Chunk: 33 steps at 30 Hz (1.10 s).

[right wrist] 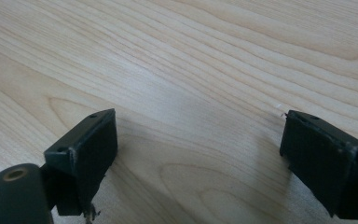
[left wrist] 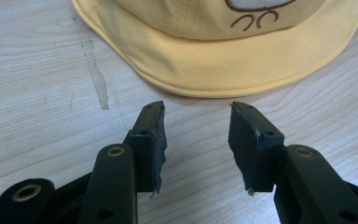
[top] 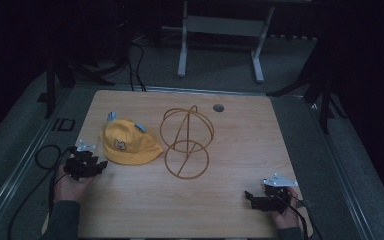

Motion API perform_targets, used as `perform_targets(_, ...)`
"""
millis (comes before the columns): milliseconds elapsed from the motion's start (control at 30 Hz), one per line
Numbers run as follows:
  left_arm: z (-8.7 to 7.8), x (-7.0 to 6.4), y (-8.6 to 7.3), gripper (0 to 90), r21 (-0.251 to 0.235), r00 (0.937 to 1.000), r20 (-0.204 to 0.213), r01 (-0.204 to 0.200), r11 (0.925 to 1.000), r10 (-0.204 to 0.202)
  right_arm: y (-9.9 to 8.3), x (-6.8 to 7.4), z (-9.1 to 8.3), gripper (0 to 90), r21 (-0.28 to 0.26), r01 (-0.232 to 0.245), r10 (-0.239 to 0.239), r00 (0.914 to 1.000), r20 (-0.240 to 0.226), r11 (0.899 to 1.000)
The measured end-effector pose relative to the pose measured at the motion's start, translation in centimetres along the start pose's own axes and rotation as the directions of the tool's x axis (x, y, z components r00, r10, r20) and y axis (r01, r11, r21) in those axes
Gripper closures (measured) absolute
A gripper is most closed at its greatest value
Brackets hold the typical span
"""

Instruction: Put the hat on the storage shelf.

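Note:
A yellow cap [top: 127, 142] with an embroidered emblem lies on the wooden table [top: 230, 200], left of centre. Just to its right stands a gold wire hat stand [top: 186, 142], a sphere of hoops on a ring base. My left gripper [top: 100, 165] sits at the cap's near left, open, its jaws pointing at the brim [left wrist: 205, 70] a short way ahead with nothing between them [left wrist: 196, 130]. My right gripper [top: 250, 196] rests low at the table's near right corner, wide open [right wrist: 198, 140] over bare wood.
A round grommet hole [top: 218, 107] sits near the table's far edge. A white metal frame [top: 220, 40] stands on the floor beyond the table. Black cables [top: 40, 165] trail off the left side.

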<state>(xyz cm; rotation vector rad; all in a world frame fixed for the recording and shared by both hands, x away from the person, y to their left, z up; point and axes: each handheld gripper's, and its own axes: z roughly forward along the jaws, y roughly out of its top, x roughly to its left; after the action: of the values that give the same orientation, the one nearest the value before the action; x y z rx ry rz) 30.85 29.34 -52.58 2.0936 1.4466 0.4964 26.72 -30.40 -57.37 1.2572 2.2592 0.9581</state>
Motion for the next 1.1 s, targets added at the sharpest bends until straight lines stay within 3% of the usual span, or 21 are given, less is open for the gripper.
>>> perform_targets(433,-1.5,0.2,0.9,52.4,-0.038,0.9986,0.012,-0.051,0.998,0.051,0.0,0.0,0.0,11.0,0.0,0.002,-0.002,1.0,-0.003,1.0)
perform_targets(567,-2.1,0.3,1.9,52.3,-0.043,0.995,0.024,-0.095,0.9945,0.097,0.0,0.0,0.0,11.0,0.0,0.002,-0.002,1.0,-0.004,1.0)
perform_targets(767,-2.5,0.5,2.8,50.0,-0.061,0.9927,0.031,-0.114,0.9916,0.116,0.0,0.0,0.0,11.0,0.0,0.003,-0.003,1.0,-0.004,1.0)
perform_targets(1100,-2.8,0.9,4.4,49.8,-0.057,0.9814,0.054,-0.181,0.9818,0.184,0.0,0.0,0.0,11.0,0.0,0.003,-0.003,1.0,-0.005,1.0)
